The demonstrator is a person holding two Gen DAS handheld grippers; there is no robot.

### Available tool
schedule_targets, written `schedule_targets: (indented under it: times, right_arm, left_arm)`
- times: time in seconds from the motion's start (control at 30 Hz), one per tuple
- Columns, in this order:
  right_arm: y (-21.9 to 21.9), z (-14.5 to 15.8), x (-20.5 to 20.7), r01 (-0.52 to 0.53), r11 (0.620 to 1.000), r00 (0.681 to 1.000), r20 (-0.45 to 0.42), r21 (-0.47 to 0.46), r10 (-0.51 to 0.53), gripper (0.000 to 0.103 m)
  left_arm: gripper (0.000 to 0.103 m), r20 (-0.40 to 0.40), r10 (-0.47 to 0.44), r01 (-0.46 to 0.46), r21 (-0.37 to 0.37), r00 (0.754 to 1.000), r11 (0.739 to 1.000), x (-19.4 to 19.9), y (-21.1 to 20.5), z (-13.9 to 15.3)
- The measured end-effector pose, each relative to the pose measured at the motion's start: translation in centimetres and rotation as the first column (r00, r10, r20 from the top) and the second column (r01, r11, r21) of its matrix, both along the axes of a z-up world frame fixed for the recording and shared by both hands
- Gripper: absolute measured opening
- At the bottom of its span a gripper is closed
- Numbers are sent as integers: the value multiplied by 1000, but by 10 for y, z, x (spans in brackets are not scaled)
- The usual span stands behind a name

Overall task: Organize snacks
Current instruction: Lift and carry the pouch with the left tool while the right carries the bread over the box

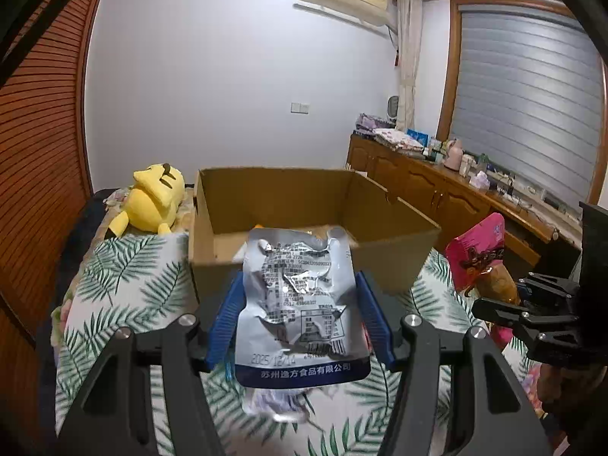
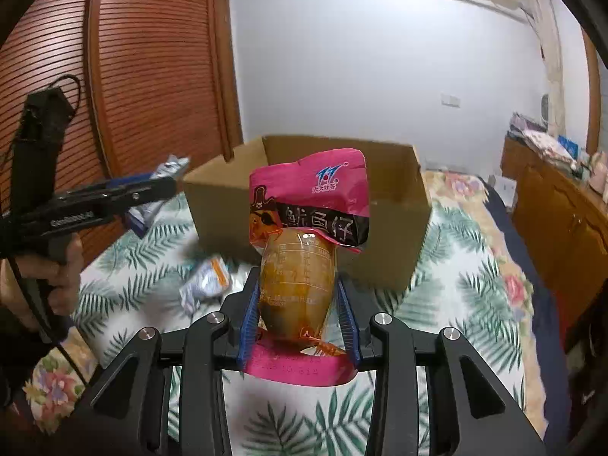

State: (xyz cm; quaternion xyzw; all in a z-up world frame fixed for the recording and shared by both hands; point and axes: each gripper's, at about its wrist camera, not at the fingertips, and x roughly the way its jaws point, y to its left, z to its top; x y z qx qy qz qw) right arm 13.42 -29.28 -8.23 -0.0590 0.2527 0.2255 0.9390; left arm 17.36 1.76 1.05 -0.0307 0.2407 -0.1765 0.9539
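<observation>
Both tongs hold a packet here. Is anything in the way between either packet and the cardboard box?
Nothing visible. The silver packet in the left tongs and the pink packet in the right tongs both face the open box directly ahead. Only bedspread and one loose white packet, lying low to the left, are between.

Black tool (image 1: 298, 288), blue ribbed pads (image 1: 374, 319), silver screws
</observation>
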Motion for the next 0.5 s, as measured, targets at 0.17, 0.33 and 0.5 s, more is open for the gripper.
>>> schedule_targets:
  times: [0.17,0.33,0.5]
  right_arm:
    - [10,15,19,-14,1000,999,37,2,14,36]
    - [16,24,41,-25,1000,998,62,-17,26,36]
    - [19,26,65,-26,999,998,65,-35,28,36]
  left_arm:
    - [59,33,-13,13,-2,999,1000,23,1,14]
    - [59,49,-22,21,2,999,1000,49,1,23]
    - [59,42,-26,26,4,999,1000,78,-2,26]
